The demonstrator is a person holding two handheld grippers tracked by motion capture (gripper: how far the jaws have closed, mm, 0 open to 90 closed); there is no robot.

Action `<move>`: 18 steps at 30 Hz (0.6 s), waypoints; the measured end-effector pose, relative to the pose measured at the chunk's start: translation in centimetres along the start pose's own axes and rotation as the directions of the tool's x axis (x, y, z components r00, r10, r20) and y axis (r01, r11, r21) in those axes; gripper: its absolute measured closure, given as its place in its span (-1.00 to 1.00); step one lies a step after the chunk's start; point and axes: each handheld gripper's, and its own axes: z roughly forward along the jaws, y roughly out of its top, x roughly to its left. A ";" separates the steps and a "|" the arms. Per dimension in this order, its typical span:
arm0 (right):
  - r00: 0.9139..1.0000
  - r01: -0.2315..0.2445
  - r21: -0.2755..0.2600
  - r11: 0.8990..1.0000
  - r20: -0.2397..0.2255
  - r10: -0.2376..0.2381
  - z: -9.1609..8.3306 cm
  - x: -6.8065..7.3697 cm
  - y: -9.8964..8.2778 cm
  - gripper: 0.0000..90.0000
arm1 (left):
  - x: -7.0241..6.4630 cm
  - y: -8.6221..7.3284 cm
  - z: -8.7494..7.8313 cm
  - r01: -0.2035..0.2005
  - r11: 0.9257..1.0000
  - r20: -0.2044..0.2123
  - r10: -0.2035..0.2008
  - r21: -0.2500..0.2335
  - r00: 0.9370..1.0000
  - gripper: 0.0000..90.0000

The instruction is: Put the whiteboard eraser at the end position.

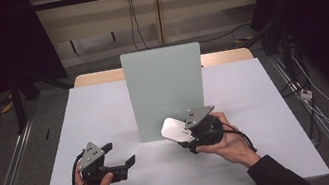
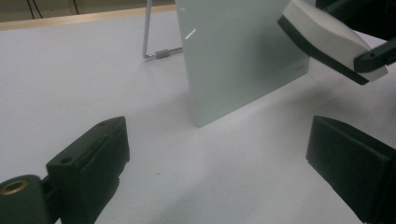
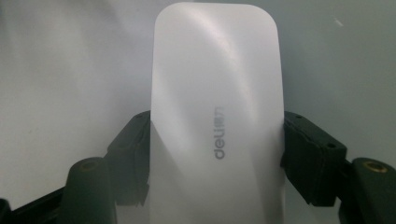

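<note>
A white, rounded, flat device (image 1: 175,130) with grey lettering on its face is clamped by its two long sides in my right gripper (image 1: 186,138), just in front of the board's lower right corner. In the right gripper view the device (image 3: 217,84) stands between both black pads (image 3: 306,144), and my right gripper (image 3: 217,140) is shut on it. From the left gripper view the device (image 2: 327,37) hangs above the table, showing a dark underside. My left gripper (image 1: 119,153) rests low at the front left, jaws wide apart, with nothing in my left gripper (image 2: 219,158).
A pale green board (image 1: 166,89) stands upright mid-table, propped by a wire stand (image 2: 154,51) behind it. The white table top (image 1: 105,112) stretches bare to the left and right of it. Metal rails and cables run along the floor on both sides.
</note>
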 end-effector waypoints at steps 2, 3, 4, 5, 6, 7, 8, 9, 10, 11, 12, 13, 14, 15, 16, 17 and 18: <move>1.000 0.021 0.016 1.000 -0.008 -0.021 0.3 0.1 -0.1 -0.30 | 0.0 0.0 0.0 0.001 1.000 0.000 -0.001 0.001 1.000 -0.87; 1.000 0.025 0.022 0.999 -0.019 -0.025 0.4 0.1 -0.1 -0.30 | 0.0 0.0 0.0 0.000 1.000 0.000 0.000 0.001 1.000 -0.87; 0.999 0.030 0.028 0.999 -0.026 -0.029 0.6 0.1 -0.1 -0.30 | 0.0 0.0 0.0 0.000 1.000 0.000 0.000 0.001 1.000 -0.87; 0.999 0.038 0.031 0.999 -0.035 -0.037 0.8 0.2 -0.2 -0.30 | 0.0 0.0 0.0 0.000 1.000 0.000 0.000 0.000 1.000 -0.87; 0.998 0.044 0.038 0.998 -0.044 -0.042 1.0 0.2 -0.2 -0.30 | 0.0 0.0 0.0 0.001 1.000 -0.001 -0.001 0.000 1.000 -0.87; 0.998 0.048 0.044 0.998 -0.046 -0.046 1.1 0.2 -0.3 -0.30 | 0.0 0.0 0.0 0.002 1.000 -0.001 -0.002 0.001 1.000 -0.87; 0.998 0.052 0.049 0.997 -0.049 -0.050 1.3 0.3 -0.3 -0.30 | 0.0 0.0 0.0 0.002 1.000 0.000 -0.002 0.001 1.000 -0.87; 0.997 0.053 0.052 0.997 -0.052 -0.050 1.5 0.3 -0.3 -0.30 | 0.0 0.0 0.0 0.002 1.000 -0.002 -0.002 0.000 1.000 -0.87; 0.997 0.049 0.054 0.997 -0.055 -0.046 1.7 0.3 -0.3 -0.30 | 0.0 0.0 0.0 0.002 1.000 -0.002 -0.002 0.000 1.000 -0.87; 0.997 0.049 0.054 0.997 -0.058 -0.046 1.8 0.3 -0.3 -0.30 | 0.0 0.0 0.0 0.000 1.000 -0.001 0.000 0.002 1.000 -0.87; 0.997 0.052 0.057 0.997 -0.061 -0.049 2.0 0.3 -0.3 -0.30 | 0.0 0.0 0.1 0.003 1.000 -0.001 -0.003 0.002 1.000 -0.87; 0.996 0.056 0.061 0.997 -0.068 -0.052 2.2 0.3 -0.3 -0.30 | 0.0 0.0 0.1 0.002 1.000 0.000 -0.002 0.003 1.000 -0.87; 0.996 0.059 0.063 0.996 -0.076 -0.054 2.3 0.4 -0.3 -0.30 | 0.0 0.0 0.0 0.003 1.000 0.000 -0.003 0.003 1.000 -0.87; 0.995 0.060 0.067 0.996 -0.081 -0.054 2.5 0.4 -0.3 -0.30 | 0.0 0.0 0.0 0.004 1.000 0.000 -0.004 0.002 1.000 -0.87; 0.995 0.063 0.070 0.996 -0.086 -0.056 2.7 0.5 -0.4 -0.30 | 0.0 0.0 0.0 0.006 1.000 -0.001 -0.006 0.002 1.000 -0.87; 0.994 0.065 0.071 0.995 -0.094 -0.059 2.8 0.6 -0.4 -0.30 | 0.0 0.0 0.0 0.005 1.000 -0.001 -0.005 0.003 1.000 -0.87; 0.993 0.074 0.073 0.995 -0.101 -0.066 2.9 0.7 -0.4 -0.30 | 0.0 0.0 0.1 0.003 1.000 -0.001 -0.003 0.004 1.000 -0.87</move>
